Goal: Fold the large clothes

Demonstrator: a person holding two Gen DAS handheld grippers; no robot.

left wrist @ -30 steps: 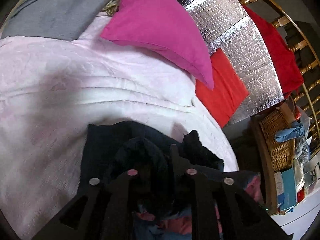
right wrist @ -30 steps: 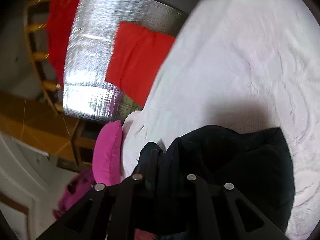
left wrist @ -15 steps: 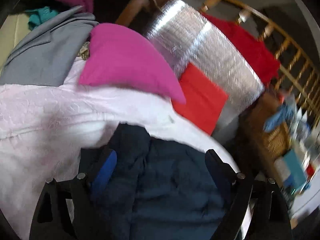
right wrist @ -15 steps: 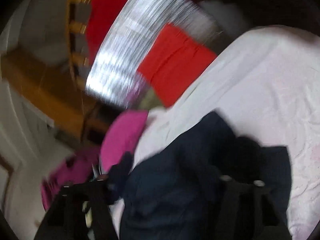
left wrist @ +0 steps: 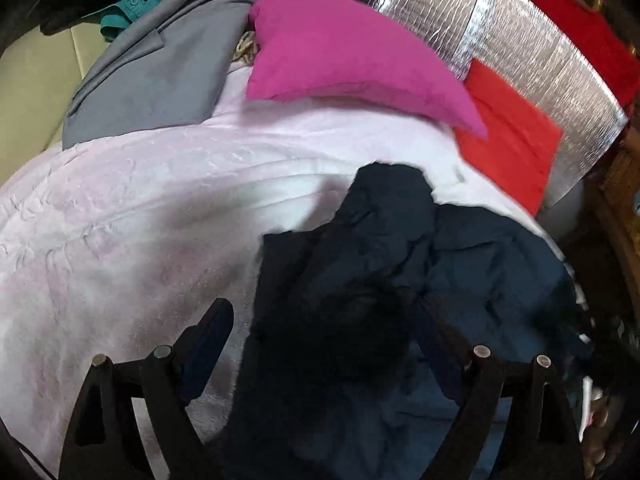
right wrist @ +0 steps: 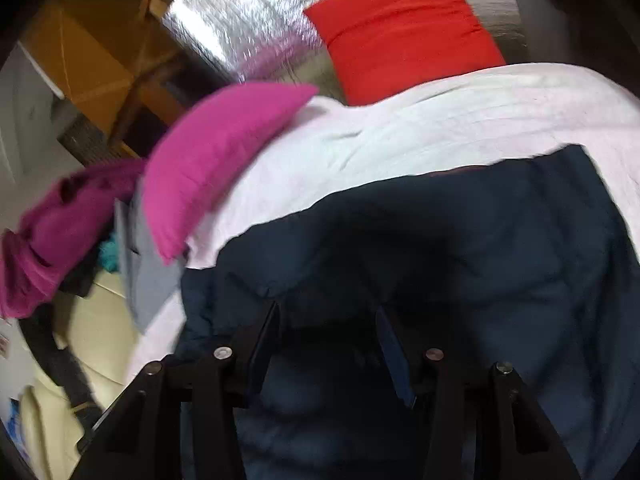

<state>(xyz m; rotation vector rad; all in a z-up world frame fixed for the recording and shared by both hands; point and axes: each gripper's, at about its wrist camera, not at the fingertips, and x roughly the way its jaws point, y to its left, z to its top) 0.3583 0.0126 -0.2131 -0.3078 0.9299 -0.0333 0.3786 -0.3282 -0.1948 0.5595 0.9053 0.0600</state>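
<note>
A dark navy garment [left wrist: 400, 272] lies crumpled on the pale pink bedspread [left wrist: 140, 208], near its right edge. My left gripper [left wrist: 324, 332] is open just above it, fingers spread wide, with a bunched dark fold between them. In the right wrist view the same garment [right wrist: 460, 248] spreads flatter across the bedspread [right wrist: 440, 120]. My right gripper [right wrist: 328, 320] is open over it, with the cloth lying loose between and under the fingers.
A magenta pillow [left wrist: 352, 60] and a grey garment [left wrist: 160, 72] lie at the bed's far side. A red cushion [left wrist: 508, 140] leans on a silver foil panel [left wrist: 540, 52] past the bed's edge. A magenta cloth [right wrist: 60, 224] hangs at the left.
Both grippers were shut on the navy garment a second ago. They have opened and let it drop onto the bedspread, and both cameras have swung.
</note>
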